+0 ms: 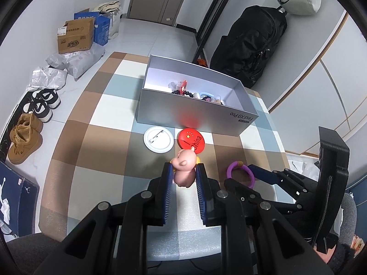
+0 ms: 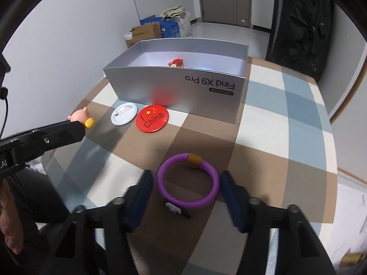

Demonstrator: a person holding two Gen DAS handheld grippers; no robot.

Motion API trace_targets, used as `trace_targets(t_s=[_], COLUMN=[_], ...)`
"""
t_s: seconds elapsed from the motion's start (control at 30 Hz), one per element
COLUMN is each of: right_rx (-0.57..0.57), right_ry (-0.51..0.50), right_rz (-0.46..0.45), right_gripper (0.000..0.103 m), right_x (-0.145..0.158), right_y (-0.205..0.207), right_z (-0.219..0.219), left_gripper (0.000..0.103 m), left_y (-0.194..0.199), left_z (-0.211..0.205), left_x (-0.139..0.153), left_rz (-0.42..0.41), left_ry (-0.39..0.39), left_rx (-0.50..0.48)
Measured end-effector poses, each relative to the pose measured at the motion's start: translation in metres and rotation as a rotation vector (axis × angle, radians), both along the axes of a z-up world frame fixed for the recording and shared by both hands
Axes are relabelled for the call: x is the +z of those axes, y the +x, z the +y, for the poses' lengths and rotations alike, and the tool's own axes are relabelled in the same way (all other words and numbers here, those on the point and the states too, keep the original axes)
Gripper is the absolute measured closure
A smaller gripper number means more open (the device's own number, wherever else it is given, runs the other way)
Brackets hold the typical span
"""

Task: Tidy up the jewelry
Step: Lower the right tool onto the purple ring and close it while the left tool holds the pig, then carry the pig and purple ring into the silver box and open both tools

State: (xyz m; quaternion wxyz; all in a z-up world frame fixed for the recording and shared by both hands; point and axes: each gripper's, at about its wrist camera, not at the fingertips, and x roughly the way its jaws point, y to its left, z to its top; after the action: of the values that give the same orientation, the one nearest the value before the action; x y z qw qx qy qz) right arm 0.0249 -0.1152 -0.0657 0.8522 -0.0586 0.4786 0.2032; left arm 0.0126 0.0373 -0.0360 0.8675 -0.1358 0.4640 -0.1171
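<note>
While tilted down: left claw (image 1: 183, 174) clamping pig (image 1: 183, 168), right claw (image 2: 187, 184) apart around ring (image 2: 187, 181).

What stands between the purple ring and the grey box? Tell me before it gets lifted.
Nothing visible blocks the way. The purple plastic ring with its yellow bead lies on the checked tablecloth between the right hand-held gripper's fingers. The open grey cardboard box sits beyond it; the round red badge lies off to the left of the straight path.

Your way to the open-topped silver box (image 2: 179, 91) is blocked low by its near wall and two badges (image 2: 152, 118) just before it, while the checkered counter (image 2: 275, 126) rightward lies bare.
</note>
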Motion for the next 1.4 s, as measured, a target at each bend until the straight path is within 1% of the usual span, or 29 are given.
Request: trace_targets(t_s=[0.37,0.5,0.6,0.77,0.9,1.1,1.4], right_rx=[-0.008,-0.001,0.008,0.03,0.016,0.026,0.02], right_ry=[0.058,0.112,0.16,0.185,0.228,0.28,0.348], right_rz=[-0.005,0.009,-0.001,-0.044,-0.042,-0.071,-0.084], right_gripper=[0.051,0.051,0.051,0.051,0.051,0.051,0.051], right_x=[0.007,0.012,0.022,0.039,0.049,0.071,0.085], right_y=[0.001,0.001,0.001,0.0,0.004,0.011,0.035], right_z=[-0.006,-0.006,-0.005,-0.005,-0.011,-0.018,-0.029], left_gripper=[0.088,0.088,0.088,0.088,0.088,0.088,0.088], left_y=[0.0,0.001,0.004,0.011,0.014,0.018,0.04], left_z=[0.002,0.004,0.004,0.003,0.001,-0.005,-0.009], left_x=[0.001,0.002,0.007,0.016,0.023,0.031,0.036], left_rz=[-0.003,-0.007,-0.018,-0.027,-0.037,-0.054,-0.075], left_ry=[0.0,-0.007,-0.008,-0.023,-0.017,-0.004,0.005], left_rx=[0.007,0.025,0.027,0.044,0.054,0.047,0.039])
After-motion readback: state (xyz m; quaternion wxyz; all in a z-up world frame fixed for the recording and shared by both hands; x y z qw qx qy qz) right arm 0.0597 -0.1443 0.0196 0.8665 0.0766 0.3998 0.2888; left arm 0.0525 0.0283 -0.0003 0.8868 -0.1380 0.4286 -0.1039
